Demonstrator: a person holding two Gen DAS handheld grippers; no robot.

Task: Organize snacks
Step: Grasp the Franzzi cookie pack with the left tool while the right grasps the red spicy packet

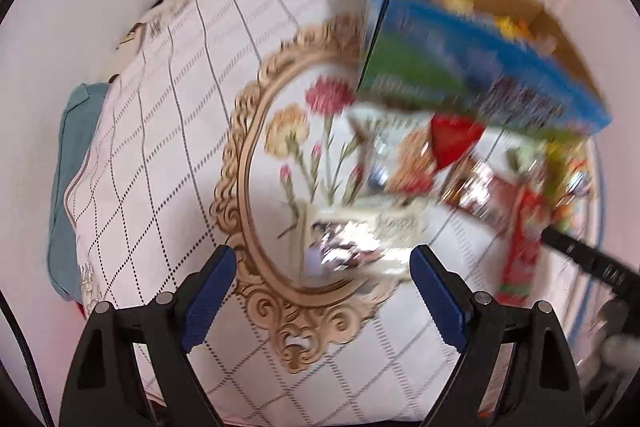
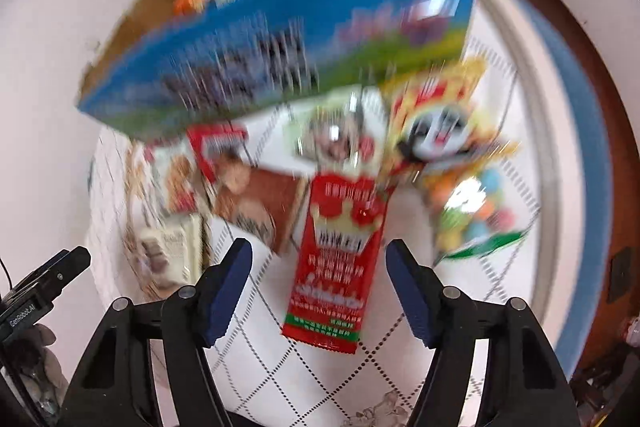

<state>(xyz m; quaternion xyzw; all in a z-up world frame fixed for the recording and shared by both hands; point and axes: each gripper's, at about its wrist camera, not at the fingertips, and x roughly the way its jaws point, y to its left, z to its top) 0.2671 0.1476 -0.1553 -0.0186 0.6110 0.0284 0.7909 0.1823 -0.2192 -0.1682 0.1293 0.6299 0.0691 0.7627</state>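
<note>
Where quilting dimples, glossy rectangular packet (image 2: 326,263) lies.

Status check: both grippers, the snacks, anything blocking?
Left gripper open over a silver packet. Right gripper open, red packet between jaws, ungripped. Blue box stands behind the pile; nothing blocking.

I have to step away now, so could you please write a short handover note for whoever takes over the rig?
Left gripper: open, empty, above a silvery packet.
Right gripper: open, either side of the red packet, no grip visible.
A few snacks already sit in the blue-sided carton.
Left: several loose packets on the quilted cloth, including the panda bag and the candy bag.
</note>
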